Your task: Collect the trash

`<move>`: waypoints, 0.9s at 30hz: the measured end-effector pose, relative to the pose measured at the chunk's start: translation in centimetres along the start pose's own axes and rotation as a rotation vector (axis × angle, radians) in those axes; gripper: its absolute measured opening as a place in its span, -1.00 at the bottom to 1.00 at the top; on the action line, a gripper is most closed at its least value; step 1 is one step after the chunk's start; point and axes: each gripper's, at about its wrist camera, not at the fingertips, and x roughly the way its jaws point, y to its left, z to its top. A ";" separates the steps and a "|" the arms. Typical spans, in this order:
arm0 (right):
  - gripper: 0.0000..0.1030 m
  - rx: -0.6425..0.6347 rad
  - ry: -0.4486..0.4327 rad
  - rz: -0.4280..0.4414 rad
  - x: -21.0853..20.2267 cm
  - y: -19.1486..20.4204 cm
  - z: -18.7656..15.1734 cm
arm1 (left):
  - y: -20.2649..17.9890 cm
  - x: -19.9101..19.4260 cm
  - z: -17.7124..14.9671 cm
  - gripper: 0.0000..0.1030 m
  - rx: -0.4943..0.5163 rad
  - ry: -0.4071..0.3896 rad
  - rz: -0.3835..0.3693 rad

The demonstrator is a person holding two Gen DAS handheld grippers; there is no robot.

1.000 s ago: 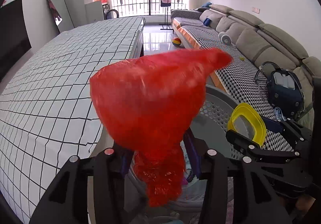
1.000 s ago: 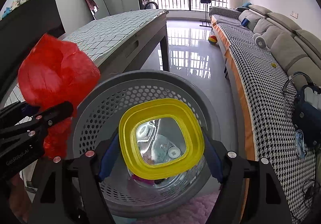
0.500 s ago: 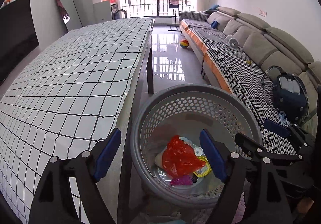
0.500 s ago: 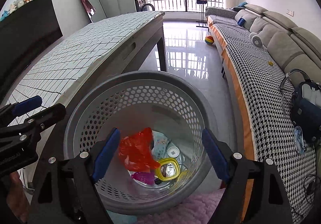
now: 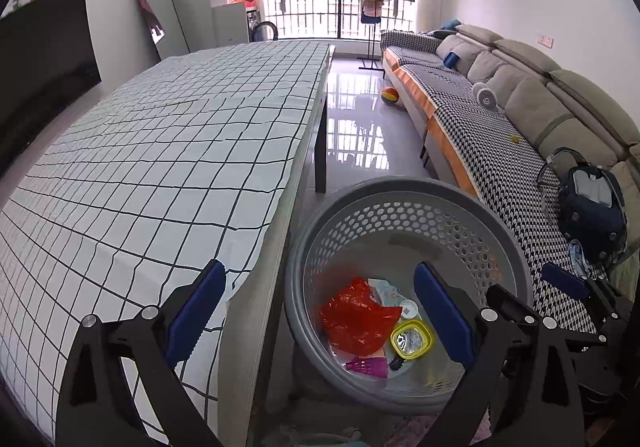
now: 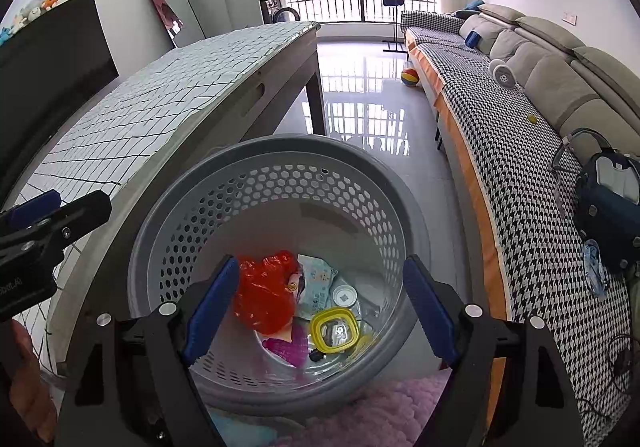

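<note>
A grey perforated basket (image 5: 400, 183) (image 6: 280, 143) stands on the floor beside the table. At its bottom lie a crumpled red plastic bag (image 5: 352, 319) (image 6: 260, 299), a yellow-rimmed lid (image 5: 412, 339) (image 6: 334, 329), a pink scrap (image 5: 366, 367) (image 6: 286, 349) and pale wrappers. My left gripper (image 5: 318, 267) hovers over the basket's left rim, its jaws opening with nothing between them. My right gripper (image 6: 320, 261) hangs above the basket's mouth, open and holding nothing. Each gripper shows at the edge of the other's view.
A long table with a checked cloth (image 5: 160, 167) runs along the left, its edge touching the basket. A grey sofa (image 5: 500, 127) with a dark blue bag (image 5: 592, 207) lines the right. Glossy floor with a ball (image 5: 390, 95) lies between them. A pink rug (image 6: 380, 407) lies in front.
The red bag left my left gripper and the yellow-rimmed lid left my right gripper; both now lie in the basket. Both pairs of jaws spread wider.
</note>
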 end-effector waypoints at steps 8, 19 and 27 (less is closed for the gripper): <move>0.55 0.012 -0.006 -0.014 -0.4 0.3 -0.2 | 0.1 -0.2 -0.3 0.88 -0.004 -0.001 0.025; 0.55 0.037 0.000 -0.022 -0.7 0.3 -0.2 | 0.5 0.2 -0.9 0.88 -0.017 0.031 0.045; 0.55 0.038 -0.001 -0.024 -0.8 0.3 -0.2 | 0.5 0.3 -1.0 0.88 -0.024 0.040 0.067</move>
